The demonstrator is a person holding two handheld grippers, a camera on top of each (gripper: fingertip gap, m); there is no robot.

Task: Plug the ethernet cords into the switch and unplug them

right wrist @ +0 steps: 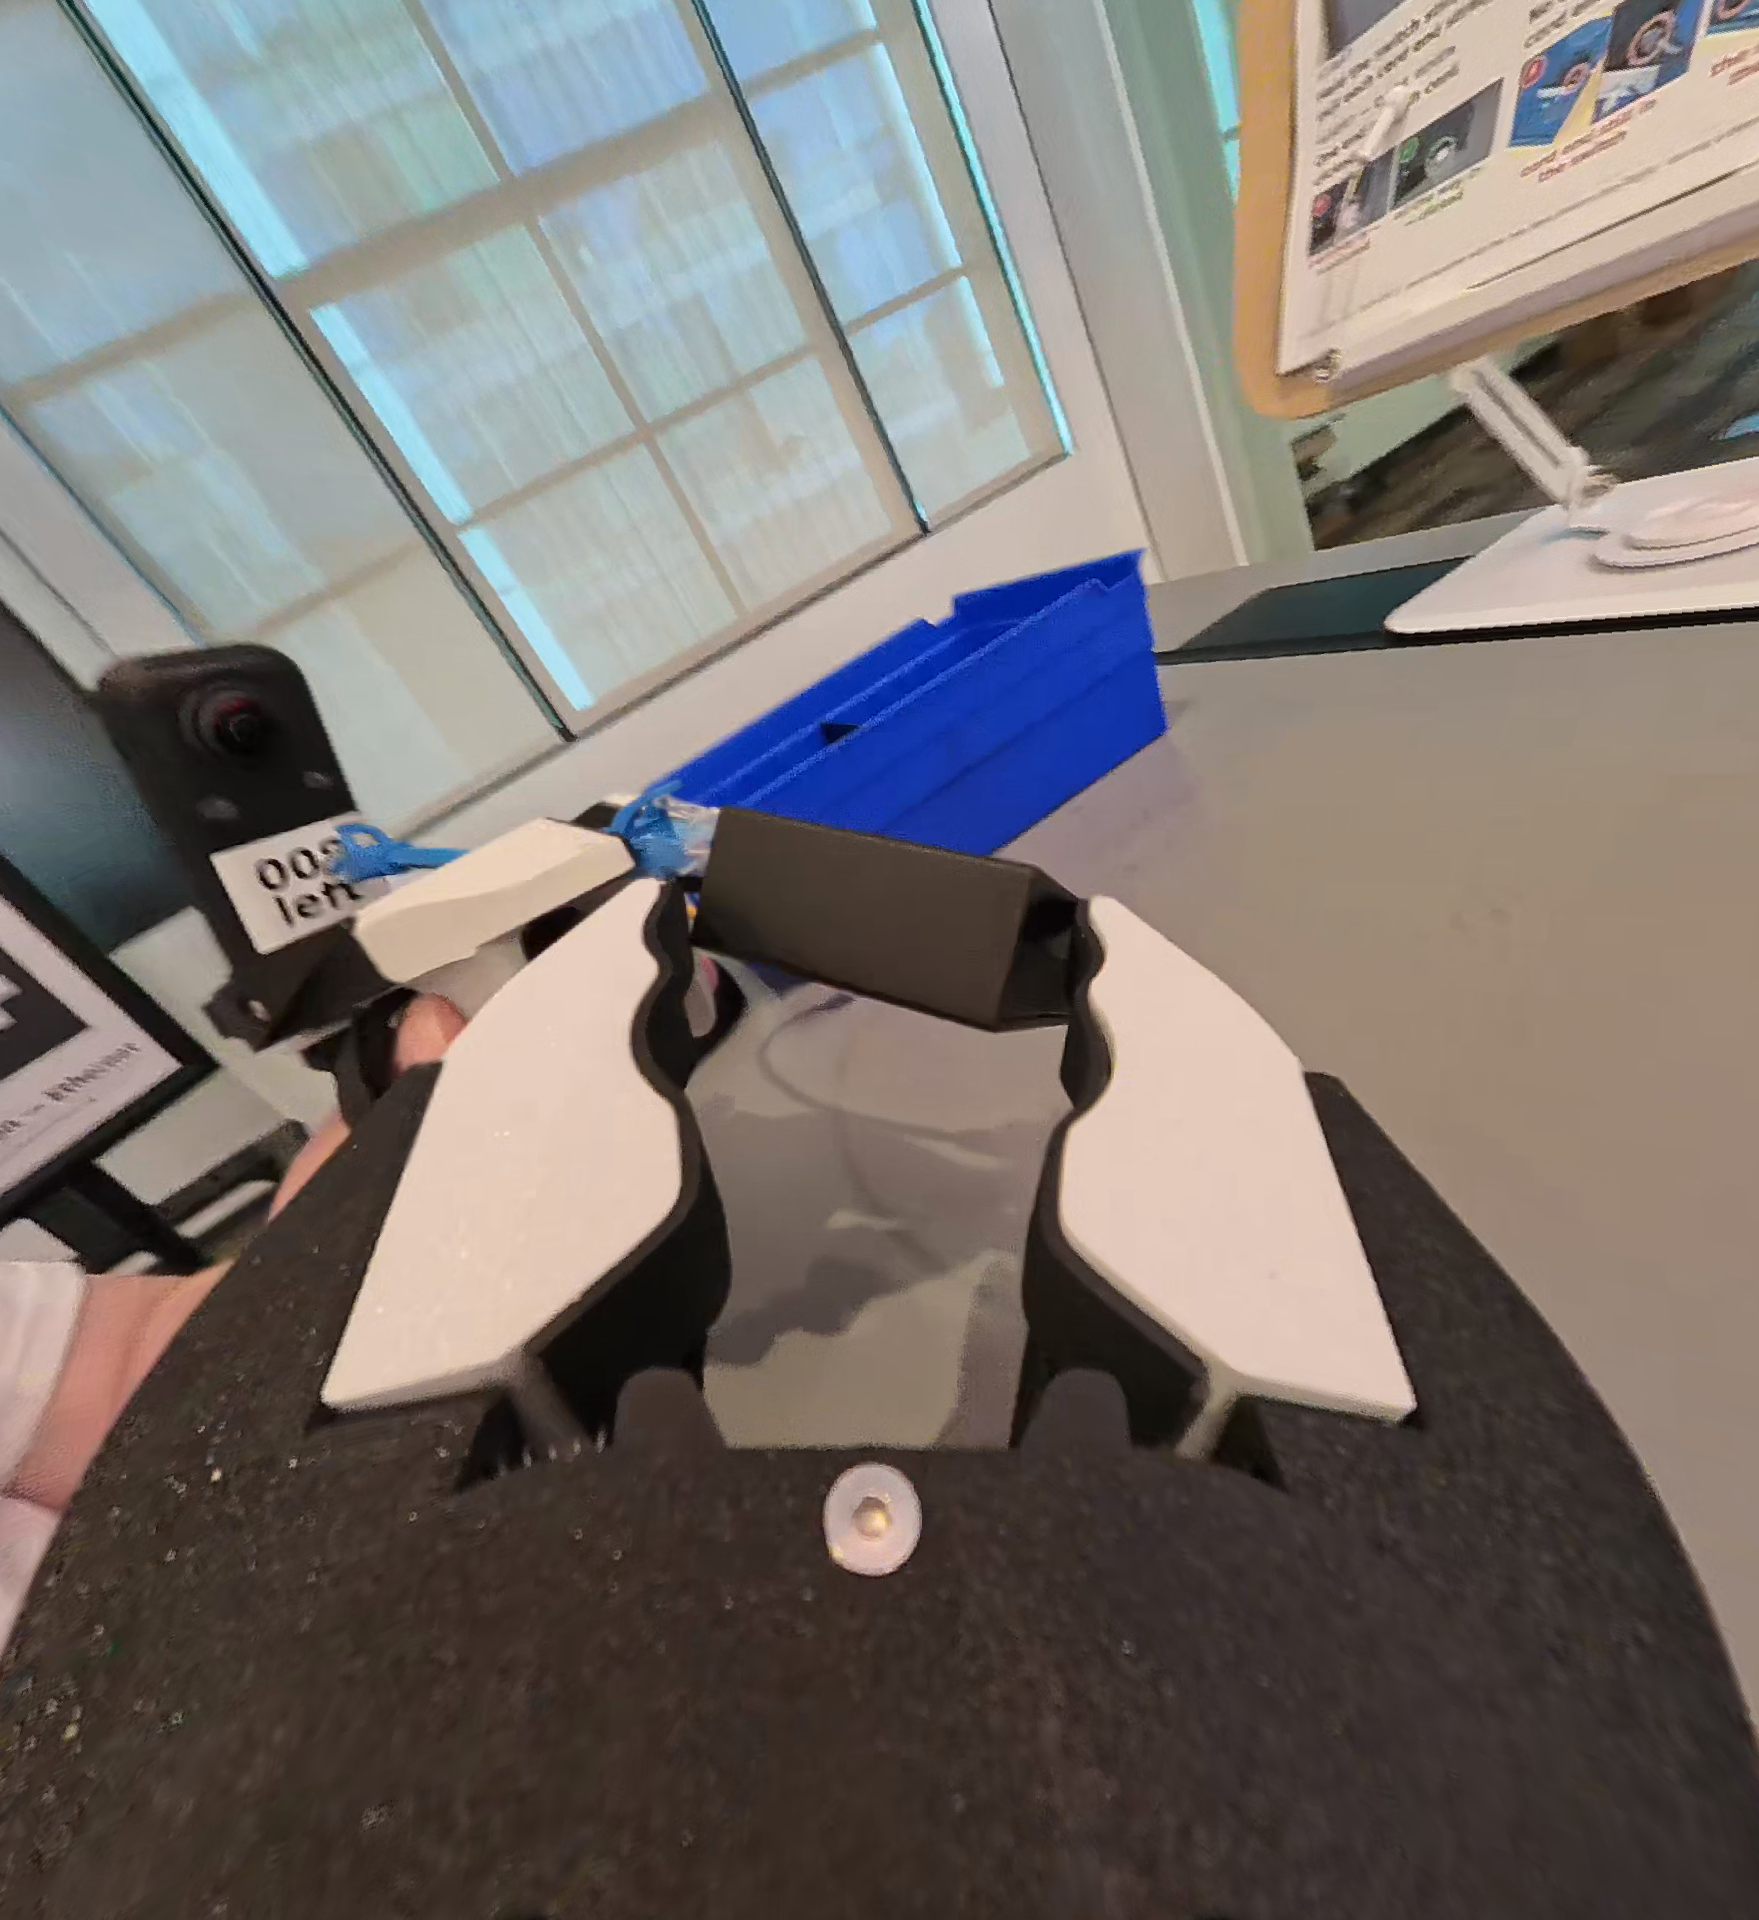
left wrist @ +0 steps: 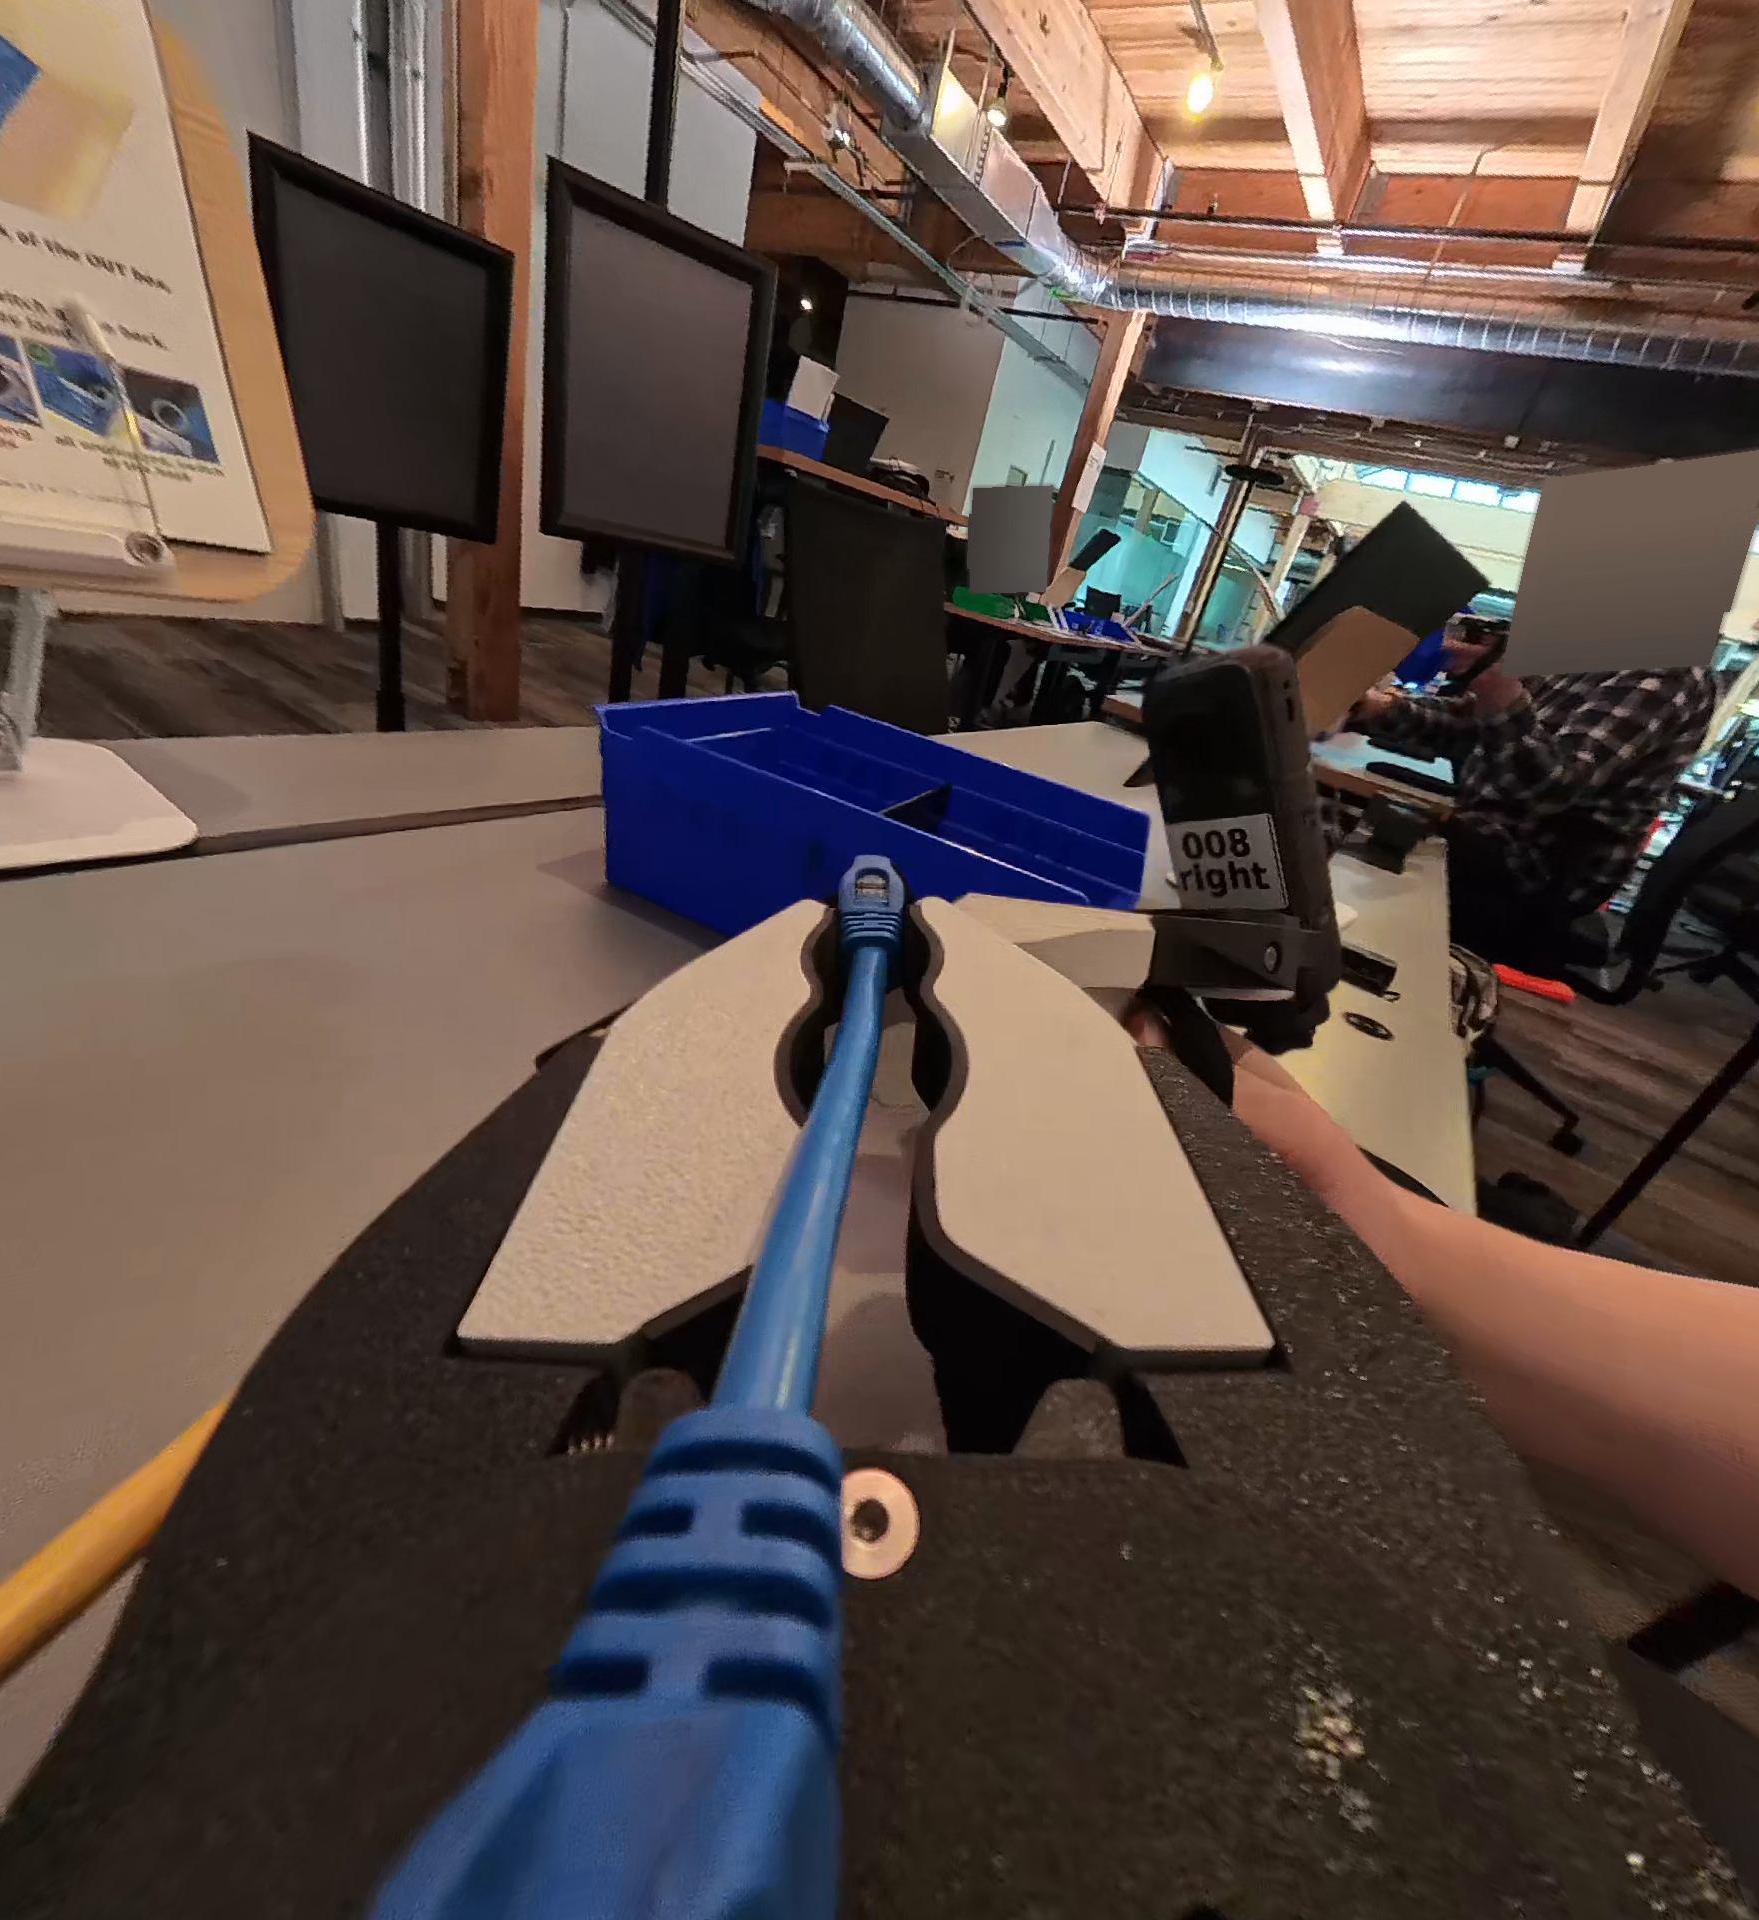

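left wrist view, claw (left wrist: 867, 914) pinching blue cord (left wrist: 833, 1122)

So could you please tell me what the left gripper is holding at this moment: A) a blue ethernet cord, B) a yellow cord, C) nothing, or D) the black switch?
A: in the left wrist view the left gripper has its jaws closed on the blue ethernet cord, just behind its plug.

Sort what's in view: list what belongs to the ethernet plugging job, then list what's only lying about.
In the job:
- blue ethernet cord, clamped in the left gripper
- black switch, held in the right gripper

Lying about:
- blue bin
- yellow cable
- instruction board
- two black framed panels
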